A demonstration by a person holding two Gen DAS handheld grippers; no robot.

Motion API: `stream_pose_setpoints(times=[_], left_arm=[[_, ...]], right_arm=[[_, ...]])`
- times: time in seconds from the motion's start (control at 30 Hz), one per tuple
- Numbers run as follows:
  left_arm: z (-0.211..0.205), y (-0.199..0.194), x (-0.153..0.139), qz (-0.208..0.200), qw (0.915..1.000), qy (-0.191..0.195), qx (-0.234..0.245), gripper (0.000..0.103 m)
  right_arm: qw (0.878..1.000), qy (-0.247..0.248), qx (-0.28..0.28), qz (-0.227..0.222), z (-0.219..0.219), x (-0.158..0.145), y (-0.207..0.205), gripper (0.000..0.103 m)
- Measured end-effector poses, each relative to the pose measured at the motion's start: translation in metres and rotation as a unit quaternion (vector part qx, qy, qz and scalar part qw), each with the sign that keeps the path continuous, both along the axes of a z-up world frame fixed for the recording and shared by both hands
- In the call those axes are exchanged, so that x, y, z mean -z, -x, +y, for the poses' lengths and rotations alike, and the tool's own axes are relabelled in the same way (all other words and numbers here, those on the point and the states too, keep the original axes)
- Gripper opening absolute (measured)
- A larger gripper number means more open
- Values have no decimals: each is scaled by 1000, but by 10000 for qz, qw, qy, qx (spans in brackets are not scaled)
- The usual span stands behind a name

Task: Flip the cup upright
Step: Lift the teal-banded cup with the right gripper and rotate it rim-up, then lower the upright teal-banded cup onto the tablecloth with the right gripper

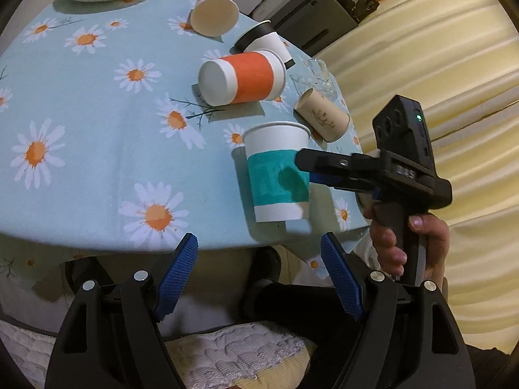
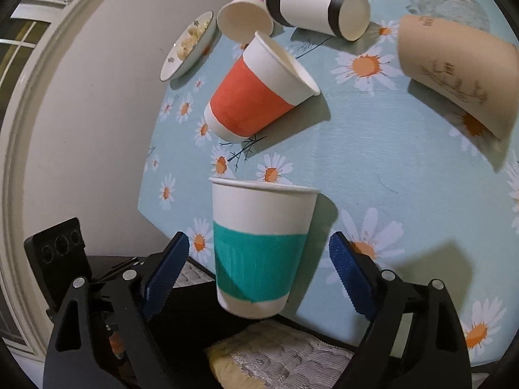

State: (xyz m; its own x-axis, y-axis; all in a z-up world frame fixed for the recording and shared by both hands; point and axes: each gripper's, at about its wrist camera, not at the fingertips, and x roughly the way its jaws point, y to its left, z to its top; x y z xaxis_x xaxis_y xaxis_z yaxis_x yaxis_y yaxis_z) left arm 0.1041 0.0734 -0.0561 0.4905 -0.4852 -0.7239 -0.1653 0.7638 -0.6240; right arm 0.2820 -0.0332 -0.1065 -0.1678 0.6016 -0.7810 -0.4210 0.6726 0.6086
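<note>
Teal-banded cup (image 2: 259,253) upright near the table (image 1: 97,136) edge, right gripper (image 2: 259,275) spread wide around it without contact, left gripper (image 1: 259,275) wide open, empty.

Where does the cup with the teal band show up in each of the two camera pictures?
Left wrist view: the teal-banded cup stands upright right of centre, near the table edge, with the right gripper reaching in from the right.
Right wrist view: it sits low in the centre, between the open blue fingers.
Shared landmark: the orange-banded cup lies on its side just beyond it in both.
</note>
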Motion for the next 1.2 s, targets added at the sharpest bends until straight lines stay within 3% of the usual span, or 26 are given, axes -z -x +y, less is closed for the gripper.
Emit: stream_pose_setpoints(times=[0.3, 0.4, 0.67, 1.2], left_arm=[[7, 2, 11, -8, 9998, 170, -56, 76], [7, 1, 12, -15, 9998, 197, -60, 76], [4, -1, 12, -11, 9998, 201, -43, 76], [6, -4, 16, -50, 9997, 147, -209, 76]], right_arm=[[9998, 143, -97, 77, 7, 8, -1, 79], [9997, 137, -149, 120, 10, 10, 0, 70], [9997, 121, -173, 152, 14, 10, 1, 65], [9999, -128, -95, -38, 1, -3, 2, 65]])
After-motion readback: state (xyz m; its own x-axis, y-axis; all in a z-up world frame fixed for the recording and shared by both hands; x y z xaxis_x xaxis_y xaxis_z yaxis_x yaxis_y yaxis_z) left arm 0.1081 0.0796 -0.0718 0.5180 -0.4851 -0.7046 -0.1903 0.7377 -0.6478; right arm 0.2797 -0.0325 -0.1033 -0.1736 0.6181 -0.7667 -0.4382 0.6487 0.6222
